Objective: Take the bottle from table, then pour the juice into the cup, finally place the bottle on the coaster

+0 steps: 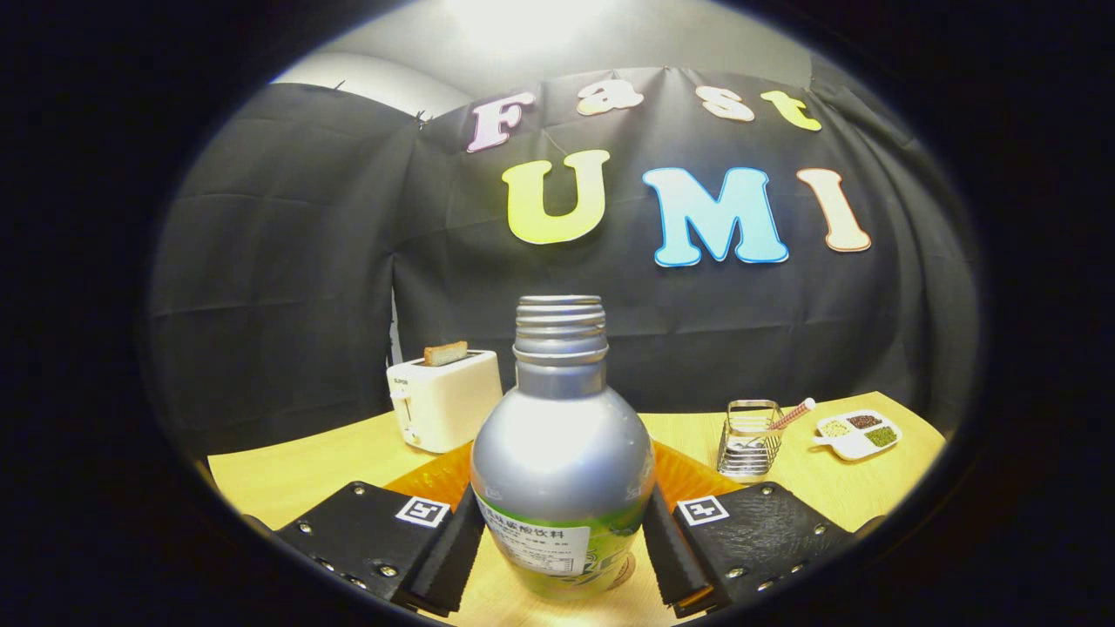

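Note:
A silver metal bottle [562, 453] with a green label and an open threaded neck stands upright between my fingers. My gripper [562, 562] is shut on it, one pad pressing each side of its lower body. Right behind the bottle an orange coaster [688, 479] lies on the wooden table [287, 479]; the bottle hides its middle. I cannot tell whether the bottle's base rests on the table or hangs just above it.
A white toaster [444, 396] with a slice of toast stands beyond the left finger. Beyond the right finger are a wire holder [749, 440] with a pink straw and a white divided dish [858, 433] of grains. The booth's black cloth wall closes off the back.

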Demonstrator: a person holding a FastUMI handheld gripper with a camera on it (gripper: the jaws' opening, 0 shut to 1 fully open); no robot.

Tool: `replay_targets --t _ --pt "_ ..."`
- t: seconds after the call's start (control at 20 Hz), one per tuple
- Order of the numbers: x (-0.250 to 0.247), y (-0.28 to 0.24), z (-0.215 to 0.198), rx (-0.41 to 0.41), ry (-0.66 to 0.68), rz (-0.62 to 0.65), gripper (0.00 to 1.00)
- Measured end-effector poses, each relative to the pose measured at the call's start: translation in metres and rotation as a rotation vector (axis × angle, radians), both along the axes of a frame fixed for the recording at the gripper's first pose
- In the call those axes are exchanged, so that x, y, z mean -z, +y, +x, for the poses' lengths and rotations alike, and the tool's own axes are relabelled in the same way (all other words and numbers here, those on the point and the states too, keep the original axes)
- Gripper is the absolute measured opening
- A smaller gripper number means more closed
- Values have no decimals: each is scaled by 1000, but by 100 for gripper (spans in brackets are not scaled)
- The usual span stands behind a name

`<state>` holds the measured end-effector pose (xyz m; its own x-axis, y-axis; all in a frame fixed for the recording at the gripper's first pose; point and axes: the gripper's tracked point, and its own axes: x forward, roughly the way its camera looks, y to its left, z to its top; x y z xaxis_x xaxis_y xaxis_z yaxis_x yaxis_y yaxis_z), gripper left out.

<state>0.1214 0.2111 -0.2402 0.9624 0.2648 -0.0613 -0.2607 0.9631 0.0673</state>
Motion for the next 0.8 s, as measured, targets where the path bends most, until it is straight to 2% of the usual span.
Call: replay_targets --t 0.45,0.8 --pt "44 4 32 6 72 14 80" --pt "61 1 51 63 86 8 81"
